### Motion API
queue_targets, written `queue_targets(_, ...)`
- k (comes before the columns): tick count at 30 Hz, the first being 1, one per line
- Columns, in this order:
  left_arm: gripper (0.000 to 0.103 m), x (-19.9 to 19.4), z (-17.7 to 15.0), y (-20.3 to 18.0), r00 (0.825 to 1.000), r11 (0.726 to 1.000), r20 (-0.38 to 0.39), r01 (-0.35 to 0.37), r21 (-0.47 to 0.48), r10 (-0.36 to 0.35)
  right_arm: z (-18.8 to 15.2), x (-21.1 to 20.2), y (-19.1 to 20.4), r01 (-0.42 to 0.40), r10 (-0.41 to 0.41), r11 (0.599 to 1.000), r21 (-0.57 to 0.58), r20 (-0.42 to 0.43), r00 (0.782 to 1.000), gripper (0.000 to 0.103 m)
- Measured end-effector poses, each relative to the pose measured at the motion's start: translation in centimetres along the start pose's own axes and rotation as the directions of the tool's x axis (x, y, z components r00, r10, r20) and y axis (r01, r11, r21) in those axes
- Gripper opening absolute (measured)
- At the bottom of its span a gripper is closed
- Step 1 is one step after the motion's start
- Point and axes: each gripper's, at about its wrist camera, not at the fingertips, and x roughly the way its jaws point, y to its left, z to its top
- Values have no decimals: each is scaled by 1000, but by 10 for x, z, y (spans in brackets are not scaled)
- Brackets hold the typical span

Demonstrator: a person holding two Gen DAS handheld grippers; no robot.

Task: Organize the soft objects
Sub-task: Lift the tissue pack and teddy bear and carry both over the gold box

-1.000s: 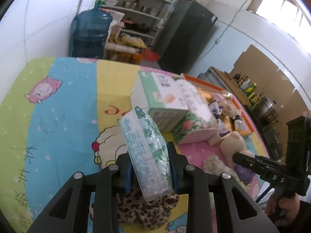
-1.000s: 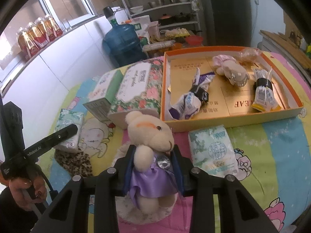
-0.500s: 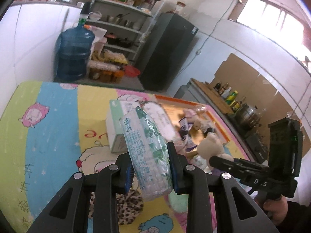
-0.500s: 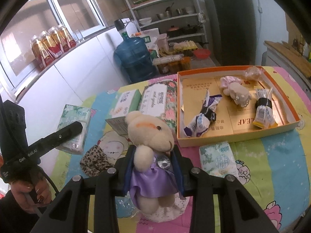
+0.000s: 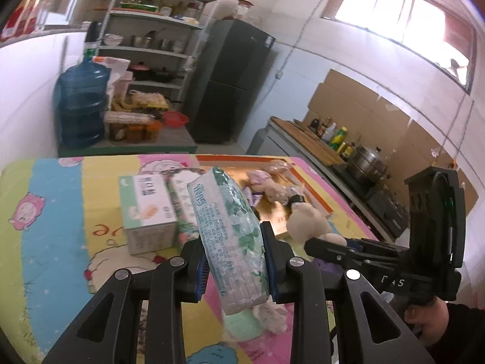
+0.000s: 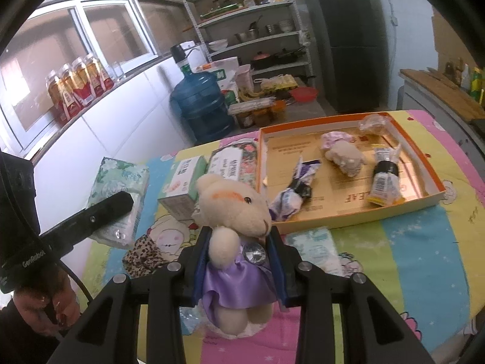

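Observation:
My left gripper is shut on a green-and-white tissue pack, held upright above the table; the same tissue pack shows at the left of the right wrist view. My right gripper is shut on a cream teddy bear in a purple dress, lifted off the cloth; that bear's head peeks out beside the left gripper. An orange-rimmed tray beyond holds a small plush and wrapped packets.
Two tissue boxes stand left of the tray on the cartoon-print cloth. A second tissue pack and a leopard-print cloth lie near the front. A water bottle, shelves and a dark fridge stand behind.
Both grippers have risen with their loads, so the table looks farther below. The left gripper has swung right and rolled, bringing the tray, the bear and the right gripper closer into its view.

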Motion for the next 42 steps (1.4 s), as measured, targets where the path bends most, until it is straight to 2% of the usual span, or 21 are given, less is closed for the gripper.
queue_targets(9,30,34,11,-37,999,999,-33,38,27,-37,9,-16,-36,37,-38,999,35,23,999,37)
queue_targets(20,30,79,18,-72,997,998,-63,43,34,-40,23,-23,-87,56,-57,997,53,20,998,37)
queue_targets(31,30,124,23,-93,997,1000,-82,-5,5,5,44,-11,-134,22,-22,999,45,-1,1000,37)
queue_targets(42,30,179,24,-113,991,995,-103,-93,-40,89,72,17,-188,-29,30,999,36,-28,999,37)
